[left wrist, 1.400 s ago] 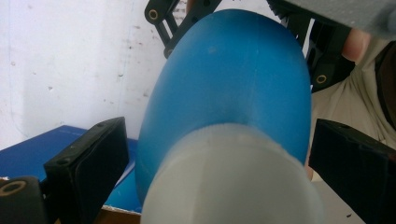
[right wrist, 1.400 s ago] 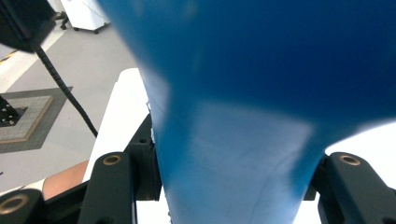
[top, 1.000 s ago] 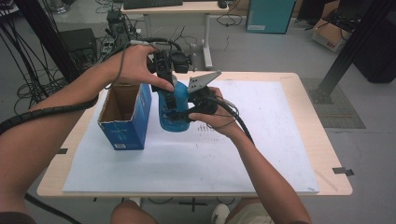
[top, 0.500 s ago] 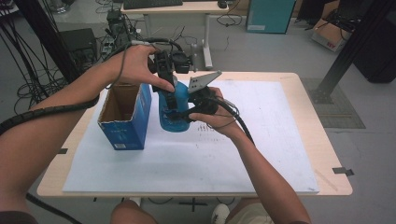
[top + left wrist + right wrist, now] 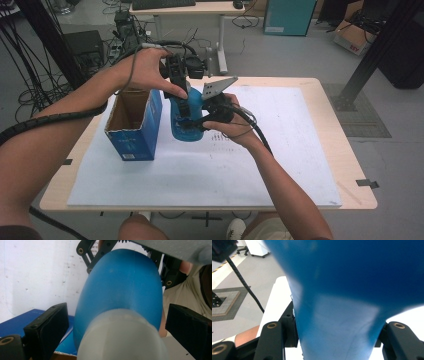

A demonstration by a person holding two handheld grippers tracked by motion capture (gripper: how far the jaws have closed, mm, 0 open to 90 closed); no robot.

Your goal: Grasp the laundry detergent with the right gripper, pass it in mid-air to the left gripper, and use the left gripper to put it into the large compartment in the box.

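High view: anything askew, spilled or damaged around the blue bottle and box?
Nothing stands out. The blue bottle stands upright on the white sheet, right gripper clamped on its body, left gripper open around its top. The open blue box stands beside it, intact.

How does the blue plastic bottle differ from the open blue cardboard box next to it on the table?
The blue plastic bottle is rounded and smooth; the open blue cardboard box is flat-sided and rectangular. The bottle's top is closed with a pale cap, while the box's top is open, showing a brown inside. The right hand-held gripper clamps the bottle, with the left hand-held gripper's jaws either side of its cap; nothing holds the box. Both are blue and upright on the white sheet.
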